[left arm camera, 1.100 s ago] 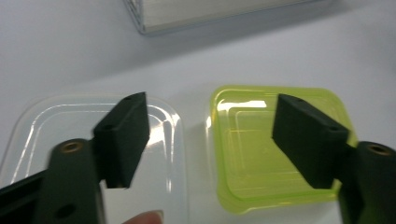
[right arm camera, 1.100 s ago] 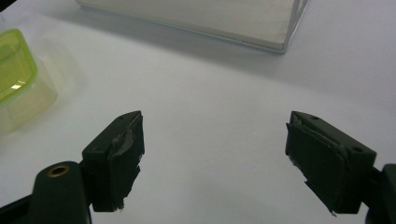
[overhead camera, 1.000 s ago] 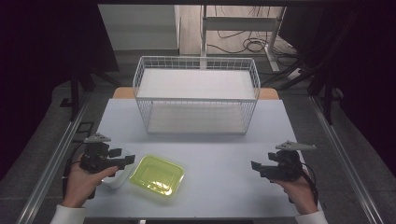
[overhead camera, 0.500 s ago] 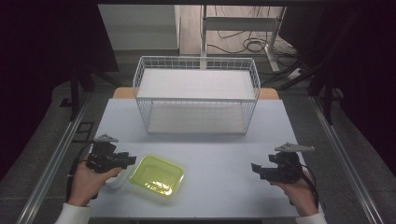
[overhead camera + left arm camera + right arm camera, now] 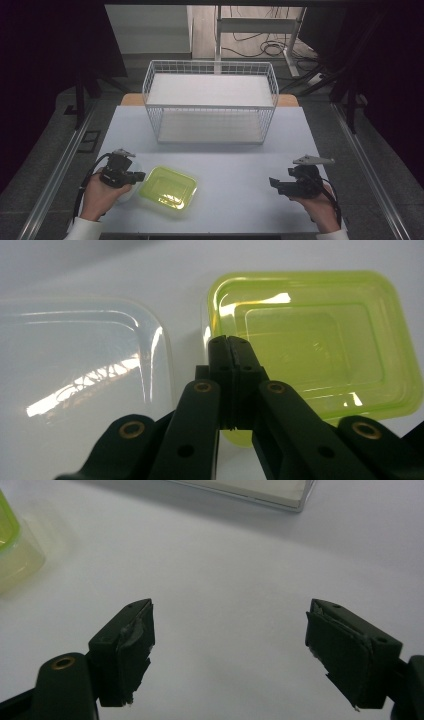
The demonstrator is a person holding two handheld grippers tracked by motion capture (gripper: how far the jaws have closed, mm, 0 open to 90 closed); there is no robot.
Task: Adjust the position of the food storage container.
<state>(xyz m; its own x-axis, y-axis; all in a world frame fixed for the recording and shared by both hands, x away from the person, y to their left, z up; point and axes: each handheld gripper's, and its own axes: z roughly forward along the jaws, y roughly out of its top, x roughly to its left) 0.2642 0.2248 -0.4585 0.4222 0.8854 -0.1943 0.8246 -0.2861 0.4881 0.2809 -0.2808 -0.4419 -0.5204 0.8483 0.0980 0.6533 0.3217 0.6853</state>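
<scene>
My left gripper (image 5: 231,347) sits at the near left of the bench (image 5: 235,165), its jaws brought fully together after just closing. In the left gripper view the tips meet at the near rim of the yellow-green plastic container (image 5: 310,340); I cannot tell whether that rim is pinched between them or whether they merely lie over it. The container is a shallow, translucent rectangular tub resting open side up on the bench. Just beside it, on the side of my left hand (image 5: 102,192), lies a clear plastic container (image 5: 75,370) of similar shape, its edge close to the yellow-green one. In the high view the yellow-green container lies in the near left part of the bench, well in front of the white wire basket (image 5: 210,107) standing at the far middle. My right gripper (image 5: 227,650) is held at the near right, well apart from both containers, its jaws wide apart over bare bench surface with nothing between them.
</scene>
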